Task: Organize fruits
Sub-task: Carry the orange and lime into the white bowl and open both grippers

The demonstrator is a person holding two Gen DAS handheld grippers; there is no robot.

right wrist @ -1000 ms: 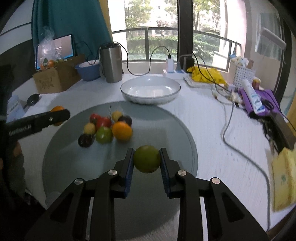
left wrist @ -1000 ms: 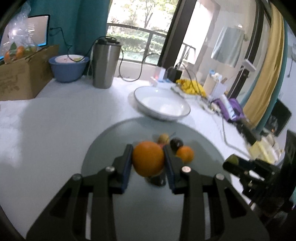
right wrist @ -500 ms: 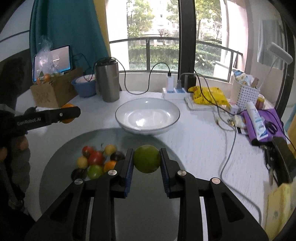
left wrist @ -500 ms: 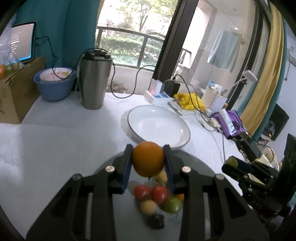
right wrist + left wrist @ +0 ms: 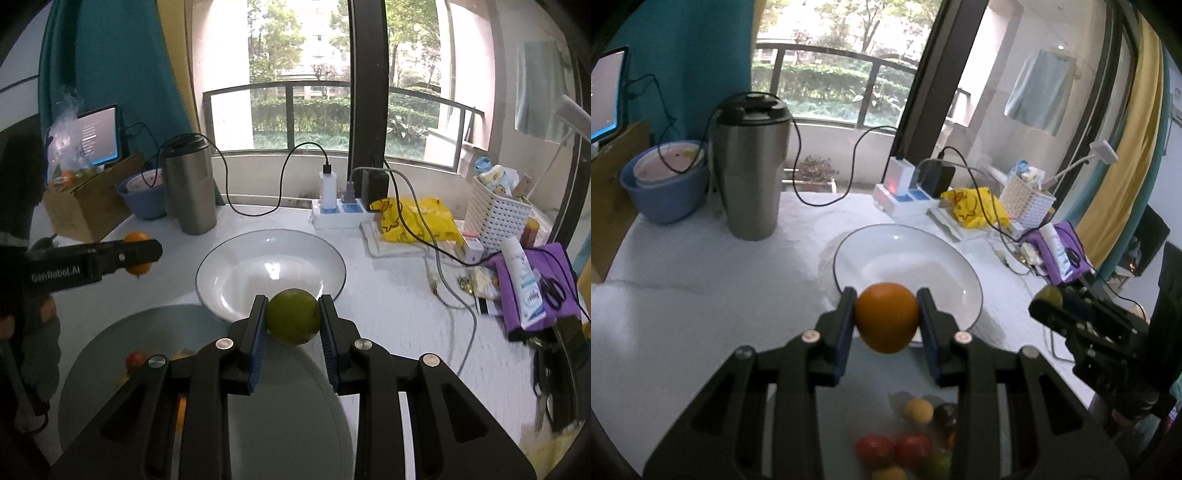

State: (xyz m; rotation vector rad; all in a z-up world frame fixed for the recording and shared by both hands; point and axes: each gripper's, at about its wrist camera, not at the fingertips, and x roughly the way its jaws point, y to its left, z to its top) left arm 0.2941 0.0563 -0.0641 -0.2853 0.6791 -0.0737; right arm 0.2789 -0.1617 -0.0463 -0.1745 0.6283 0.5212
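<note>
My left gripper (image 5: 886,321) is shut on an orange (image 5: 886,317) and holds it in the air at the near rim of the empty white bowl (image 5: 879,266). My right gripper (image 5: 293,317) is shut on a green fruit (image 5: 293,315), also at the bowl's (image 5: 236,273) near rim. Several small fruits (image 5: 908,443) lie on the grey round mat (image 5: 288,406) below. The left gripper with the orange (image 5: 136,254) shows at the left of the right wrist view. The right gripper (image 5: 1049,302) shows at the right of the left wrist view.
A steel tumbler (image 5: 750,166) and a blue bowl (image 5: 661,192) stand behind the white bowl on the left. A power strip (image 5: 332,214), yellow bag (image 5: 413,218), white basket (image 5: 498,214) and purple pouch (image 5: 532,291) crowd the right. A cardboard box (image 5: 85,206) sits far left.
Both grippers have risen and moved forward from over the mat toward the white bowl, each still holding its fruit.
</note>
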